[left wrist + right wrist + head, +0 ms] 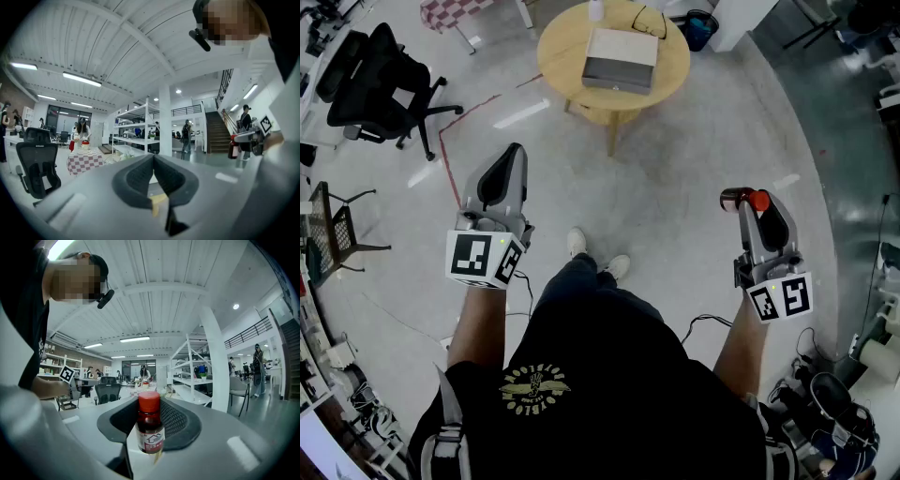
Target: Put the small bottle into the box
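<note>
The right claw [752,202] held the small brown red-capped bottle [150,425] upright, its jaws wide around it. The left claw [511,155] was closed and empty. The bottle was best carried level to the grey-sided rectangular box [621,58] on the round wooden surface [551,66] at 12 o'clock. Bare floor lay between, and a black office chair [380,80] stood at 10 o'clock.

Bare floor [703,169] lies open up to the round counter [558,56]. On it the box [621,58] sits with eyeglasses [649,21] just beside; an office chair [377,80] stands well left.

small bottle [150,425]: red-capped, clamped in right hand-held gripper [754,204] | box [622,59]: grey, on table [561,52]
</note>
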Demonstrator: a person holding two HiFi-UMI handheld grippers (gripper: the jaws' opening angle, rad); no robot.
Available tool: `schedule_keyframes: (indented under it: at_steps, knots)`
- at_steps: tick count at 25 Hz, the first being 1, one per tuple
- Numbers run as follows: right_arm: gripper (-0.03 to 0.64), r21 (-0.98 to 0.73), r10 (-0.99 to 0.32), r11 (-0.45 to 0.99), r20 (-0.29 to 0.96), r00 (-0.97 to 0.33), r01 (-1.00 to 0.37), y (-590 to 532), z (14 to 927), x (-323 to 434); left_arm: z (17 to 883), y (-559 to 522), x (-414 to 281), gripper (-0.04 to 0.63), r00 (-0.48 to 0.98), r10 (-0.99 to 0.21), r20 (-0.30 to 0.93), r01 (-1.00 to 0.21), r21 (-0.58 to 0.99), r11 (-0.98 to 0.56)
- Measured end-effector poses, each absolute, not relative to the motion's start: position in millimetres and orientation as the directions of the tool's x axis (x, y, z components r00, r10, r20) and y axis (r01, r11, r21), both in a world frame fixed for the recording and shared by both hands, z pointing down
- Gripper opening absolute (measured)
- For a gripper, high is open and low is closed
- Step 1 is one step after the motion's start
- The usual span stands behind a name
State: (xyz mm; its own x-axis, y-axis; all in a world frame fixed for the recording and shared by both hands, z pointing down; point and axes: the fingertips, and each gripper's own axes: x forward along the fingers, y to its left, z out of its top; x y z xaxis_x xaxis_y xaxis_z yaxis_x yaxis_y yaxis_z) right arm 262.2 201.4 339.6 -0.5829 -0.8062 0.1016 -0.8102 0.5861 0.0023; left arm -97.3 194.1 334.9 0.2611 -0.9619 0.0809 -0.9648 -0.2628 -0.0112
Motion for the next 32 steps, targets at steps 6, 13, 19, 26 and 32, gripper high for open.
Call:
schedule_keyframes:
  at_steps: [6, 13, 19, 26, 32]
  knots:
    - [0.152, 0.002, -0.799, 0.595, 0.114, -0.591, -0.804, 189.2, 336.4, 221.1, 337.9, 182.3, -138.3, 0.0, 0.255, -0.963, 0.084, -0.967, 0.018, -0.254]
    - [0.152, 0.012, -0.799, 0.598, 0.088, -0.594, -0.802, 166.7, 309.7, 167.3, 324.3, 151.5, -178.6, 0.0, 0.305, -0.951, 0.046, -0.952, 0.04, -0.304]
    - [0.152, 0.046, -0.839, 0.544, 0.06, -0.541, -0.838, 167.0, 283.5, 136.5, 313.5, 132.4, -209.6, 0.0, 0.37, -0.929, 0.027, -0.929, 0.014, -0.37]
    - [0.15, 0.031, -0.854, 0.519, 0.063, -0.517, -0.854, 159.0, 281.1, 137.5, 308.5, 112.2, -209.0, 0.0, 0.396, -0.918, 0.016, -0.918, 0.004, -0.396]
    - [0.15, 0.009, -0.833, 0.553, 0.04, -0.552, -0.833, 138.1, 290.1, 124.8, 322.6, 86.8, -198.5, 0.0, 0.411, -0.911, 0.041, -0.911, -0.024, -0.412]
